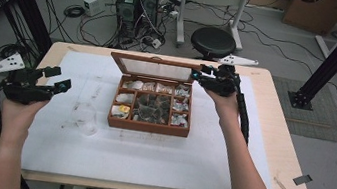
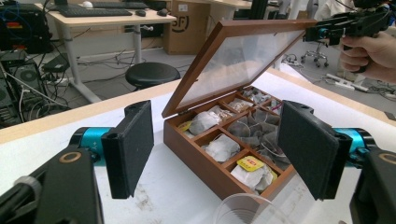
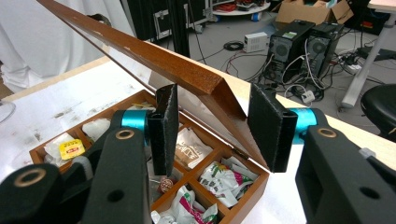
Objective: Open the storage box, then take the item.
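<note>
Standing apart, right hand-held gripper [image 3: 212,128] straddles one box lid [image 3: 154,58]; left hand-held gripper [image 2: 215,147] gapes; one cup [image 1: 83,117].

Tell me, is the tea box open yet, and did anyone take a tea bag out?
The wooden box's lid is lifted up. The right gripper is at the lid's corner, jaws apart around it. The left gripper waits open and empty beside a clear cup. The cup looks empty, so taking a tea bag is probably left.
</note>
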Demonstrator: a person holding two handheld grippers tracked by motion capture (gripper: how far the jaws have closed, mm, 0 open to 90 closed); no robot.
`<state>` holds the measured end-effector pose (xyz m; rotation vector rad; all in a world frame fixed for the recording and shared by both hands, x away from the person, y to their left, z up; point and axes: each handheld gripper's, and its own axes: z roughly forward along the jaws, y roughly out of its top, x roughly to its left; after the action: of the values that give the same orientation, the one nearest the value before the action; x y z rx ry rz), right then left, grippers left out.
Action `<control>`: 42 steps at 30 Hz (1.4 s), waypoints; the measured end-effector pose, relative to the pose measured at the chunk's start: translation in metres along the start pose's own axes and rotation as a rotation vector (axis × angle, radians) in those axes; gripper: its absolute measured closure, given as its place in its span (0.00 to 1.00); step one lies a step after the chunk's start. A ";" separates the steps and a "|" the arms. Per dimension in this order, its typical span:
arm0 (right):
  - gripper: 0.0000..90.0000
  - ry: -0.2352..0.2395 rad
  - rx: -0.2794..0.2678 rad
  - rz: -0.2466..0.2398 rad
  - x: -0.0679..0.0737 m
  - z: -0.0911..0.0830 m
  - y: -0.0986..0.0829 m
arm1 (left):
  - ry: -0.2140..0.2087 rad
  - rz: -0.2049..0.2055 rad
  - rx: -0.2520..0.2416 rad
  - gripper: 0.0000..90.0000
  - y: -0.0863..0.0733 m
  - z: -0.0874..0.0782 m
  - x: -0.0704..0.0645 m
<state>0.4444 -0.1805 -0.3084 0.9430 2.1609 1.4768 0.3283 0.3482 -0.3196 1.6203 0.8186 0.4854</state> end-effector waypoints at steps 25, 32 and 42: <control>0.61 -0.001 0.000 -0.003 0.000 0.000 0.000 | -0.195 -0.019 -0.020 0.30 0.025 0.038 -0.055; 0.60 0.006 -0.020 0.019 -0.001 0.001 -0.002 | -0.192 -0.004 0.047 0.30 0.023 0.069 -0.070; 0.59 0.011 -0.017 0.010 -0.002 0.001 -0.003 | -0.209 -0.007 0.163 0.30 0.014 0.120 -0.086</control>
<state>0.4453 -0.1815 -0.3115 0.9432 2.1509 1.5066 0.3588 0.2029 -0.3216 1.7833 0.7204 0.2432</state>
